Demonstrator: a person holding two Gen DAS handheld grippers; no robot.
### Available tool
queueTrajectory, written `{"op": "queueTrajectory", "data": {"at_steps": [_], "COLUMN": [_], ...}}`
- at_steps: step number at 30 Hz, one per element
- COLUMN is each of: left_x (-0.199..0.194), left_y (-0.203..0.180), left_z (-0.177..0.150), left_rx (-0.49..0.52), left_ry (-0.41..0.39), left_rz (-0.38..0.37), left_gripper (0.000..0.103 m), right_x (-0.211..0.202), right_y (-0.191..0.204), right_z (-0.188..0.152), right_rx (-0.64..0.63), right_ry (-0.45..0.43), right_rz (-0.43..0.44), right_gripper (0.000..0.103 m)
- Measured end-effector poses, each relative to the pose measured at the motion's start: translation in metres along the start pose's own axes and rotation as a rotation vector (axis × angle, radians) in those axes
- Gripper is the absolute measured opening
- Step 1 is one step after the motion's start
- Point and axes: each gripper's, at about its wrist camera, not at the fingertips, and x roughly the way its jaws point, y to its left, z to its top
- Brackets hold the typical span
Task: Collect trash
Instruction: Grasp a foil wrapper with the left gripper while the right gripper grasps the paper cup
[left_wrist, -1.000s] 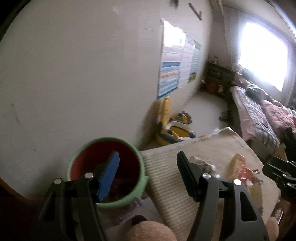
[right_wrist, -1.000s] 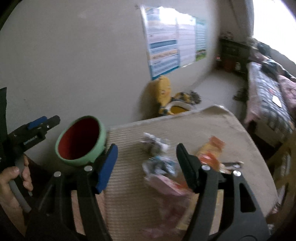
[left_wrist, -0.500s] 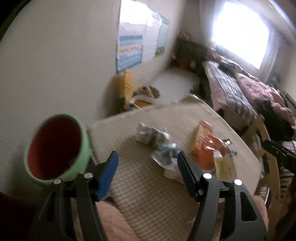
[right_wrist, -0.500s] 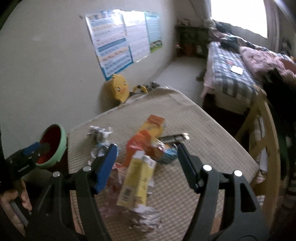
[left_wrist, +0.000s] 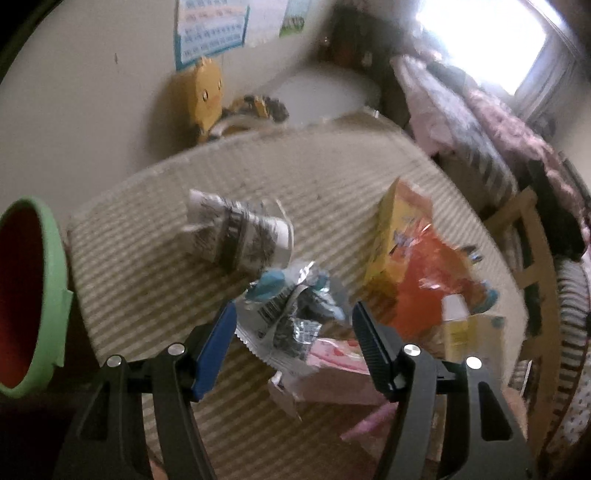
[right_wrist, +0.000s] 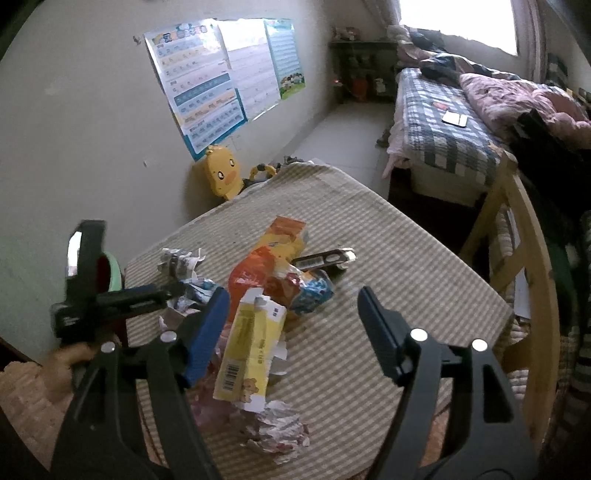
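A heap of trash lies on the striped table (right_wrist: 406, 266). In the left wrist view I see a crumpled black-and-white wrapper (left_wrist: 236, 232), a silver foil wrapper (left_wrist: 288, 314), an orange bag (left_wrist: 432, 280), a yellow box (left_wrist: 399, 218) and a pink packet (left_wrist: 332, 369). My left gripper (left_wrist: 293, 328) is open and empty just above the foil wrapper. In the right wrist view a yellow carton (right_wrist: 251, 347) and crumpled paper (right_wrist: 277, 432) lie near my right gripper (right_wrist: 291, 314), which is open and empty above the pile. The left gripper (right_wrist: 110, 295) shows at the left there.
A green bin with a red inside (left_wrist: 26, 295) stands at the table's left edge. A wooden chair (right_wrist: 517, 258) is at the right. A bed (right_wrist: 461, 122) stands beyond it. A yellow duck toy (right_wrist: 221, 173) sits on the floor by the wall.
Both grippers have swung right and down from the bin and wall towards the trash pile. The left gripper now hovers over the foil wrapper. Both stay open.
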Motion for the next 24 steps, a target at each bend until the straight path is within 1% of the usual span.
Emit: {"op": "queueTrajectory", "data": {"at_steps": [4,6,7,8,9,11,12,14,17,21,24], "left_x": [0.024,0.029,0.03,0.03,0.03,0.028,0.025,0.018,0.004,-0.022,-0.049], "left_y": [0.003,0.004,0.005,0.006,0.008,0.006,0.007,0.008,0.015,0.026,0.033], "left_z": [0.001,0.002,0.001,0.0,-0.001,-0.003,-0.004,-0.005,-0.008,-0.011,-0.018], "left_rx": [-0.008,-0.018,-0.026,-0.035,-0.046,-0.048,-0.045,-0.044,-0.061,-0.088,-0.086], "left_ry": [0.065,0.079,0.079,0.076,0.077,0.072,0.069,0.049,0.019,-0.036,-0.1], "left_rz": [0.02,0.02,0.015,-0.001,-0.016,-0.038,-0.04,-0.054,-0.062,-0.092,-0.082], "left_gripper": [0.061,0.061,0.057,0.045,0.042,0.031,0.03,0.025,0.022,0.02,0.02], "right_x": [0.004,0.008,0.009,0.01,0.011,0.015,0.016,0.018,0.021,0.029,0.04], "right_y": [-0.006,-0.006,-0.006,-0.006,-0.006,-0.005,-0.005,-0.003,0.003,0.014,0.033], "right_z": [-0.002,-0.003,-0.004,-0.005,-0.006,-0.007,-0.007,-0.009,-0.009,-0.007,0.002], "right_rx": [0.017,0.016,0.013,0.011,0.01,0.013,0.014,0.009,-0.006,-0.041,-0.115], "right_ry": [0.014,0.025,0.03,0.032,0.036,0.045,0.049,0.056,0.065,0.081,0.101], "right_rz": [0.002,0.007,0.007,0.007,0.007,0.01,0.013,0.015,0.019,0.031,0.048], "right_gripper": [0.07,0.07,0.07,0.07,0.07,0.07,0.07,0.07,0.07,0.07,0.07]}}
